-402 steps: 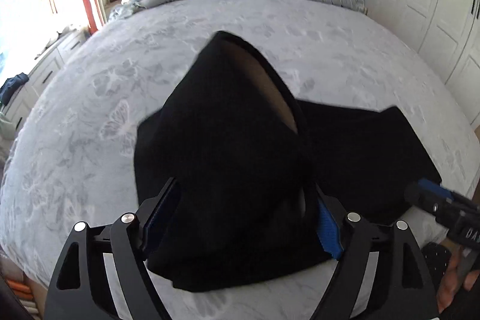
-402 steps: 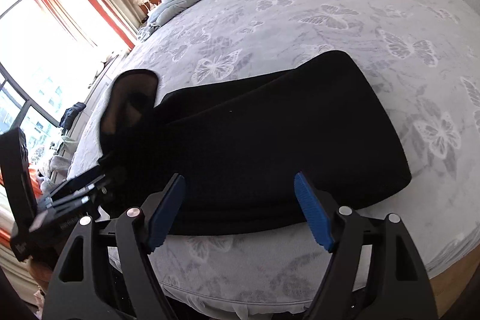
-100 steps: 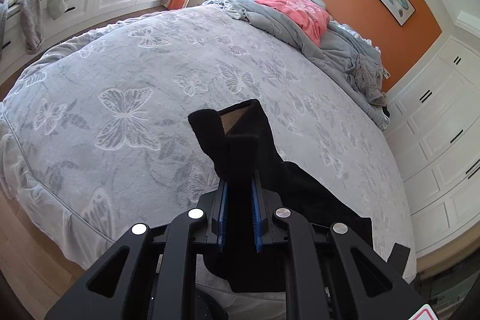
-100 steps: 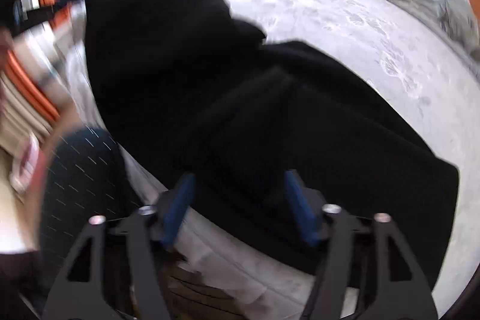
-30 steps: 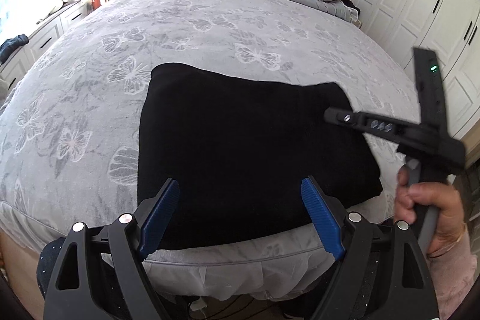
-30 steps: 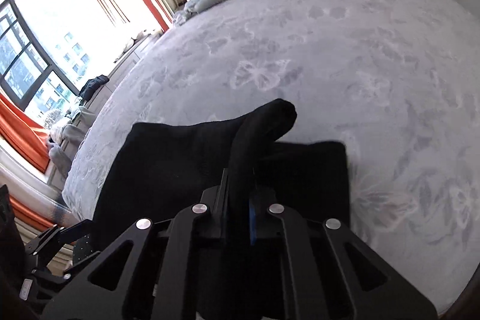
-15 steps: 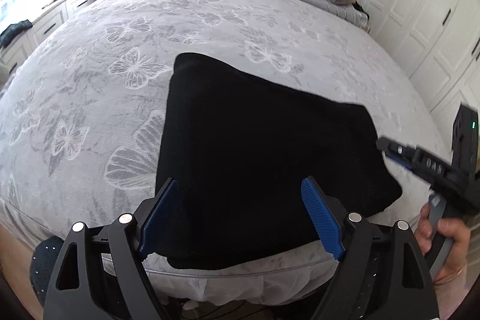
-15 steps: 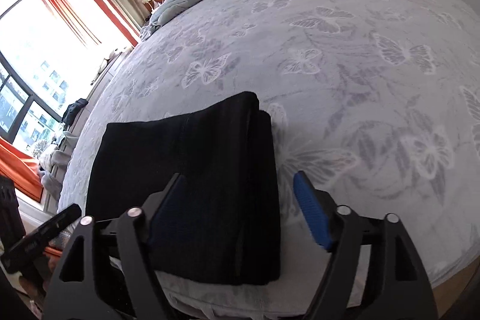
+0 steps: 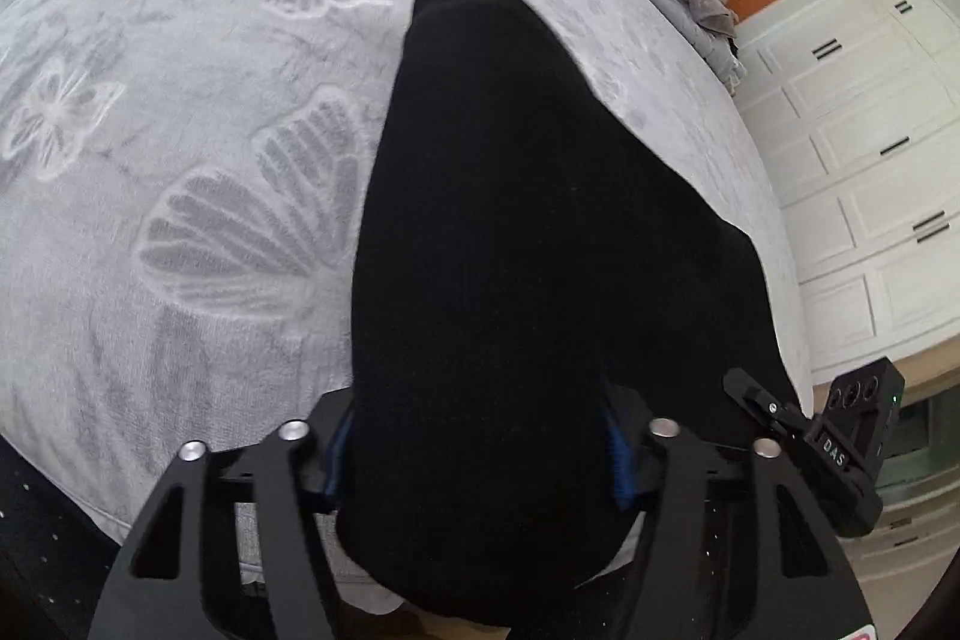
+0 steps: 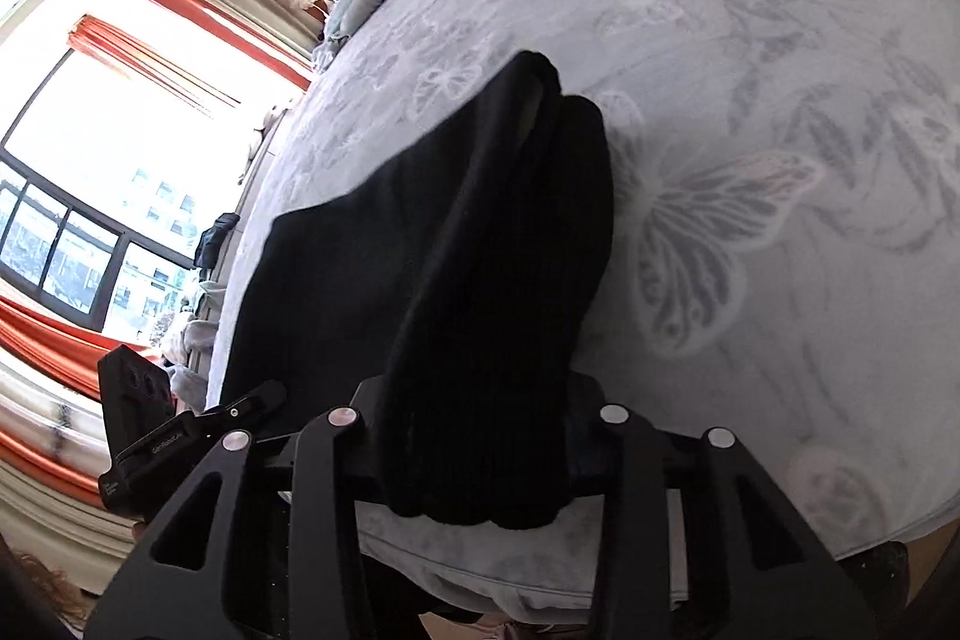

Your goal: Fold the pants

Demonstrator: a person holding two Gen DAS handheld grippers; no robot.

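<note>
From your left wrist, the left gripper (image 9: 477, 451) was closing, its jaws narrowed around the near edge of the folded black pants (image 9: 528, 232) on the butterfly bedspread (image 9: 180, 148). From your right wrist, the right gripper (image 10: 474, 454) was closing likewise, clamping the pants' bunched right edge.

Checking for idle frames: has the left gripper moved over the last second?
Yes. The left gripper has dropped closer to the bed; its jaws, closing, now straddle the pants near edge, and the wardrobe doors look tilted.

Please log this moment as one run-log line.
left gripper: closing on folded black knit pants | right gripper: closing on same pants | surface: grey butterfly-print bedspread
</note>
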